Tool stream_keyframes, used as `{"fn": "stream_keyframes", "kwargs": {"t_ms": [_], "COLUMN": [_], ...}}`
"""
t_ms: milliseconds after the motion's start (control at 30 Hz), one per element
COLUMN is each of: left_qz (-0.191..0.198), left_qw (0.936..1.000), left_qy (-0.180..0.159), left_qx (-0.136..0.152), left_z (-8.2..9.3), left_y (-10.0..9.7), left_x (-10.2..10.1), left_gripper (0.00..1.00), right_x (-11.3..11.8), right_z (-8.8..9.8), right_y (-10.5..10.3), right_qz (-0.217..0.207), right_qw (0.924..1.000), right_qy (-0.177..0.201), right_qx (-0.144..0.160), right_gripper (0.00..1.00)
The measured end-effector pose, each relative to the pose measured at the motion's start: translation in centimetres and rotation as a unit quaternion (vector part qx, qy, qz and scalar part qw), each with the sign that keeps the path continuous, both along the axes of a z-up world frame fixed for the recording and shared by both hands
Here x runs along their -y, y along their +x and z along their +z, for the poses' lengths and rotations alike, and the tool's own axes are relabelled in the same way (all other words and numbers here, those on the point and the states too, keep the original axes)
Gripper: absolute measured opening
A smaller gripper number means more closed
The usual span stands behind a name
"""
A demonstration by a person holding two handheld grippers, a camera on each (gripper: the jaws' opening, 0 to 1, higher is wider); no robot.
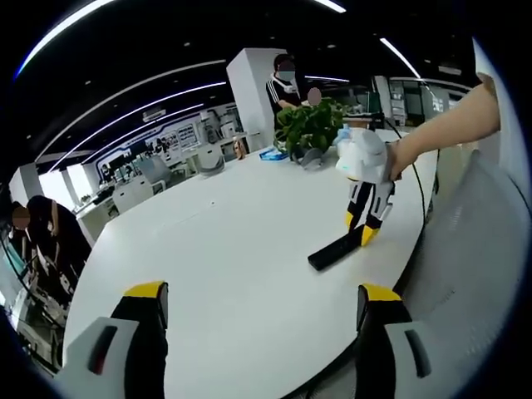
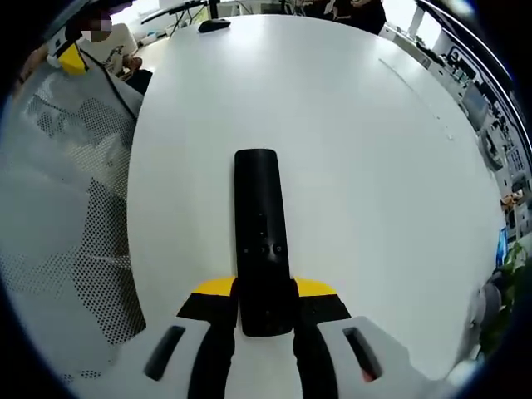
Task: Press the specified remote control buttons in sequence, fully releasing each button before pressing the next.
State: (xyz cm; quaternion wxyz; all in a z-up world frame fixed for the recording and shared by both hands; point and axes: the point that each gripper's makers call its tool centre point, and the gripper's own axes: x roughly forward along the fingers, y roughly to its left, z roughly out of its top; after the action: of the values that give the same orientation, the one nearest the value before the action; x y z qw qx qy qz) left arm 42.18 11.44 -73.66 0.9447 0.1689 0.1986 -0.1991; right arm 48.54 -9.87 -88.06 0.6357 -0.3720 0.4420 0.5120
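A slim black remote control [image 2: 258, 224] lies flat on the white table [image 2: 357, 150], its length running away from me. My right gripper [image 2: 264, 291] has its yellow-tipped jaws pressed against both sides of the remote's near end, shut on it. In the left gripper view the same remote [image 1: 332, 249] lies near the table's right edge, and the right gripper [image 1: 362, 234] comes down on its far end, held by a person's hand [image 1: 399, 158]. My left gripper [image 1: 262, 293] hovers low over the table [image 1: 216, 249], open wide with nothing between its jaws, well short of the remote.
A potted plant [image 1: 309, 125] stands at the table's far end with people behind it. A mesh chair back [image 2: 58, 191] sits close along the table's edge near the remote. A small dark object [image 2: 214, 25] rests at the table's far end. A cable [image 1: 421, 187] hangs over the edge.
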Motion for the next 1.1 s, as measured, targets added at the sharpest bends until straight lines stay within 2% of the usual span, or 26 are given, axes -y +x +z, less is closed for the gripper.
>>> {"fn": "stream_keyframes", "kwargs": {"t_ms": [300, 733, 1100], "left_qz": [0.004, 0.003, 0.005], "left_qw": [1.0, 1.0, 1.0], "left_qy": [-0.001, -0.005, -0.003], "left_qx": [0.0, -0.004, -0.005], "left_z": [0.1, -0.1, -0.1], "left_y": [0.0, 0.0, 0.0], "left_x": [-0.2, -0.2, -0.3], "left_gripper": [0.93, 0.93, 0.93], "right_x": [-0.4, -0.8, -1.0], "right_z": [0.0, 0.0, -0.1], "right_y": [1.2, 2.6, 3.9], "right_qz": [0.012, 0.009, 0.032], "right_qw": [0.9999, 0.9998, 0.9994], "right_qy": [0.0, 0.015, 0.012], "right_qx": [0.009, 0.001, -0.005], "right_gripper": [0.24, 0.24, 0.24]}}
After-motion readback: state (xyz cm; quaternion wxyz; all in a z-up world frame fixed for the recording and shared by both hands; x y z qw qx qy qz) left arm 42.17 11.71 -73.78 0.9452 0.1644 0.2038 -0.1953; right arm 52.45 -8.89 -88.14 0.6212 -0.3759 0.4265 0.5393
